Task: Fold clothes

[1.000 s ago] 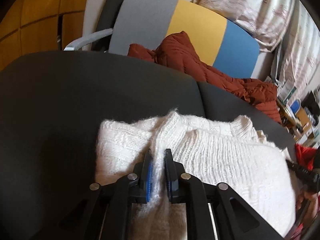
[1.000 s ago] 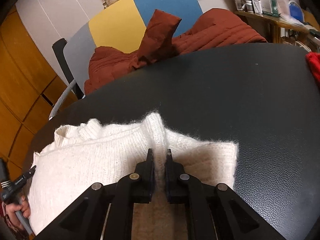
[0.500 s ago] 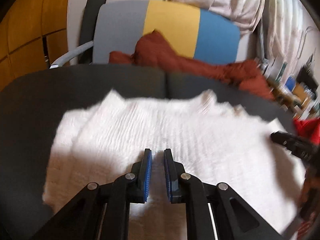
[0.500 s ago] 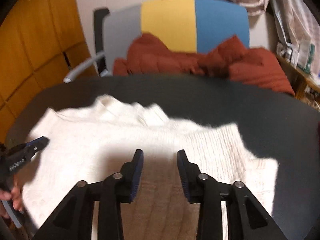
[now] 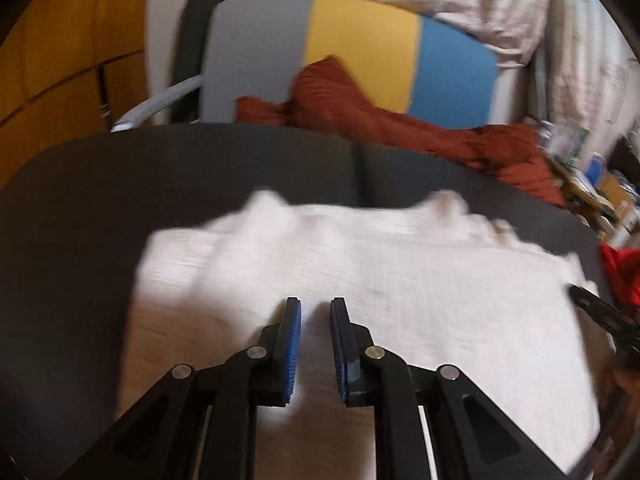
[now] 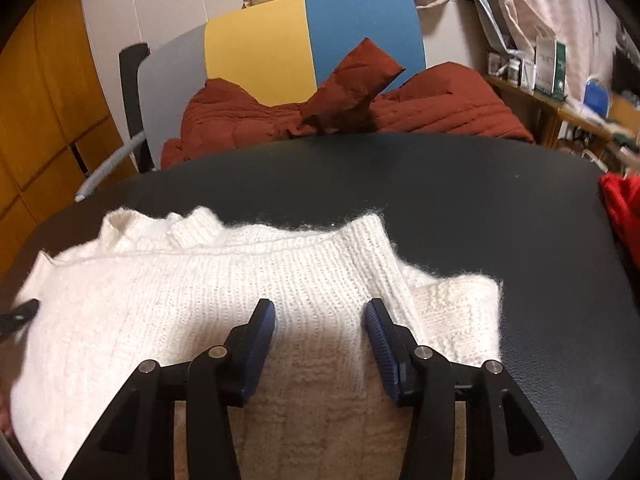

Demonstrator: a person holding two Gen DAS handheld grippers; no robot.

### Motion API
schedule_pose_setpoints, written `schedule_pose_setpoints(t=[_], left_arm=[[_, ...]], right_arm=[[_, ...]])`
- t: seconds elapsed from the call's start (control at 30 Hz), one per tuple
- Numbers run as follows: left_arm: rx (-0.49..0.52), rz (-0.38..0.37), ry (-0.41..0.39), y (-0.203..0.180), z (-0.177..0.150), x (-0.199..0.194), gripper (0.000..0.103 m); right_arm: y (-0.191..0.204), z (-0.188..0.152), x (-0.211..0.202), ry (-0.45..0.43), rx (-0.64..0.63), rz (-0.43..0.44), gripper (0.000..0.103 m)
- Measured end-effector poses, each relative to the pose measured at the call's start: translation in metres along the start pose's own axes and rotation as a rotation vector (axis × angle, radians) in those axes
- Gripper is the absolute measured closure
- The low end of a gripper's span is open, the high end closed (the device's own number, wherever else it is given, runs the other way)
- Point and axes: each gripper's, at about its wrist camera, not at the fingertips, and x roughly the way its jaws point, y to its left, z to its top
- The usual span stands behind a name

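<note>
Jaws of both the left gripper [image 5: 315,322] and right gripper [image 6: 320,322] released, empty above white sweater [image 6: 224,292].

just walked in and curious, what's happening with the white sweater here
A person with a gripper in each hand is folding a white sweater on a dark table. The right gripper has just been opening, with nothing pinched between its pads. The left gripper shows a narrow gap with no cloth in it. Both hover over the sweater, which lies flat. A rust-red jacket sits on the chair behind.
</note>
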Motion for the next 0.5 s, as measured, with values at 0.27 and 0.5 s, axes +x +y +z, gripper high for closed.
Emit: schedule_pose_setpoints(t=[0.27, 0.5], left_arm=[[-0.061, 0.025, -0.016, 0.023, -0.004, -0.008, 0.093], [-0.089, -0.116, -0.075, -0.001, -0.039, -0.054, 0.089]], right_arm=[[-0.004, -0.002, 0.000, -0.009, 0.034, 0.045, 0.052], [-0.005, -0.004, -0.002, -0.027, 0.044, 0.068, 0.049]])
